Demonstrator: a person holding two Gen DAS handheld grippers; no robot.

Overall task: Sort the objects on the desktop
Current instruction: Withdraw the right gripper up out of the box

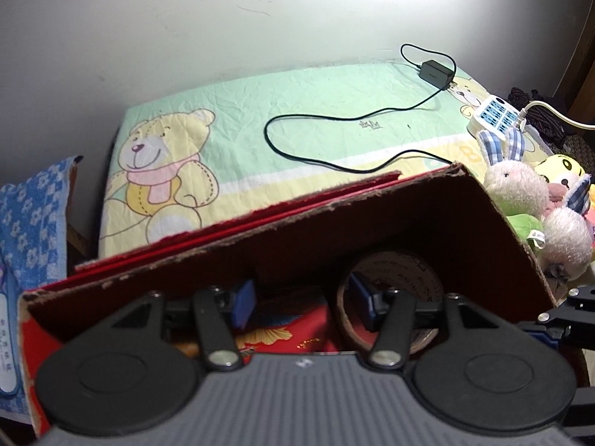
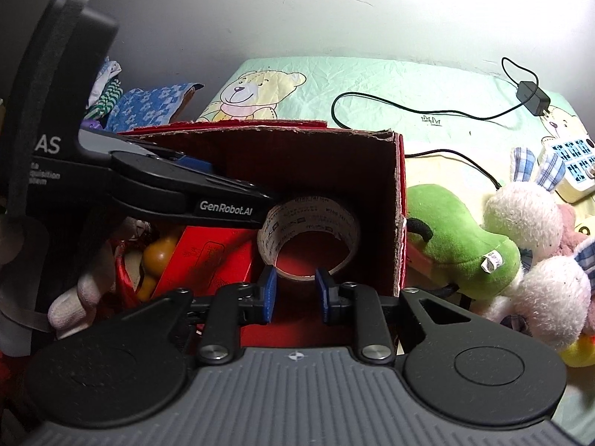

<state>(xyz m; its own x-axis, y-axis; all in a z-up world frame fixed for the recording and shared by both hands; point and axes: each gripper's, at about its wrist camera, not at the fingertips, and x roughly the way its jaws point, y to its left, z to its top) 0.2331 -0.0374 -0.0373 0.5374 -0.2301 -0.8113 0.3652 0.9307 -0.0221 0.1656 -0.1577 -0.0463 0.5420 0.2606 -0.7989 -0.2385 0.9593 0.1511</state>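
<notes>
1. Broadly, a cloth (image 1: 297, 93) with teddy-bear prints covers the far surface, running back to a pale wall.
2. Nearer stands a red box (image 2: 399, 200) with a torn cardboard rim, open at the top, holding several things.
3. Right of the box lies a heap of soft toys: a green plush (image 2: 457, 238) touching the box wall, and a white rabbit (image 1: 515, 182) with checked ears beside it.
4. Inside the box, at its right end, a tape roll (image 2: 308, 230) stands on edge against the far wall; to its left are a red carton (image 2: 208, 260) and a small brown gourd (image 2: 158, 256).
5. The left gripper (image 1: 301, 303) is lowered into the box, jaws apart; its right finger (image 1: 360, 301) sits in front of the tape's hole, and whether it touches the tape I cannot tell.
6. The right gripper (image 2: 295, 291) is at the near rim of the box, jaws open and empty, just short of the tape.
7. A white-gloved hand (image 2: 80, 297) holds the left gripper.
8. On the far right of the cloth lie a black charger (image 1: 435, 70) with its looping cable (image 1: 334, 119) and a white power strip (image 1: 494, 115).
</notes>
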